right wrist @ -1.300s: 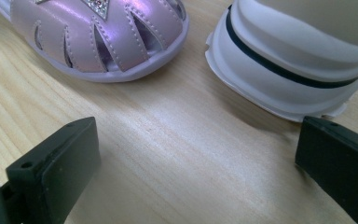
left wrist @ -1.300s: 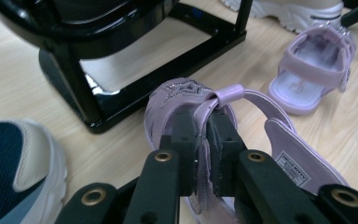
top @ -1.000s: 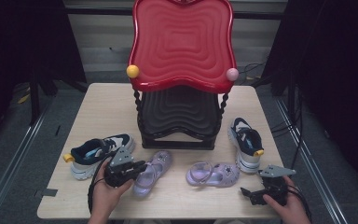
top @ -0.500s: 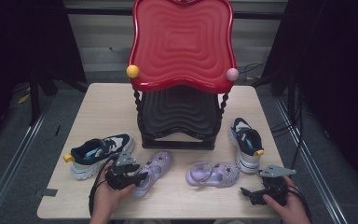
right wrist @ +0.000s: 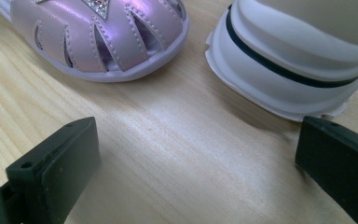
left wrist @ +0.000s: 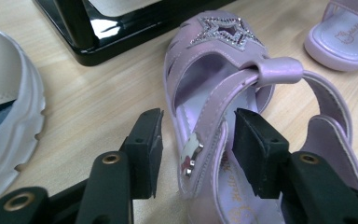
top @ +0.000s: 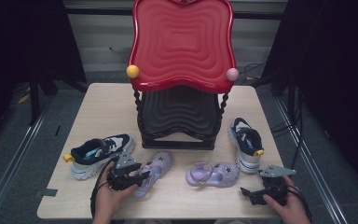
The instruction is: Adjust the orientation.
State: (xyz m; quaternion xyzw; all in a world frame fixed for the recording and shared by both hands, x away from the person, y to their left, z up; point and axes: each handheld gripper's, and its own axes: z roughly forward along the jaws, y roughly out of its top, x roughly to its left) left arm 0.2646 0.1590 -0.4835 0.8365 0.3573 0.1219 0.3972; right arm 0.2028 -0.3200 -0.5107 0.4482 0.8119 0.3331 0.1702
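Note:
A lilac sandal [top: 157, 168] with a star on its toe lies in front of the rack, heel toward me. My left gripper [top: 141, 177] is at its heel. In the left gripper view the jaws [left wrist: 198, 128] have just been opening and stand on either side of the sandal's [left wrist: 223, 60] side strap and buckle; the left pad stands clear of the strap. The matching sandal [top: 213, 173] lies to the right. My right gripper [top: 248, 192] rests open near the table's front right. Its view shows bare wood between the pads [right wrist: 200, 154], with that sandal's toe [right wrist: 102, 32] ahead.
A red and black shoe rack [top: 182, 46] stands at the middle of the wooden table [top: 107, 107]. One navy and white sneaker [top: 100, 154] lies left of my left gripper. Its mate [top: 246, 143] lies just beyond my right gripper.
My left gripper shifted slightly at the sandal's heel and its jaws spread around the sandal's side. The right hand has stayed where it was.

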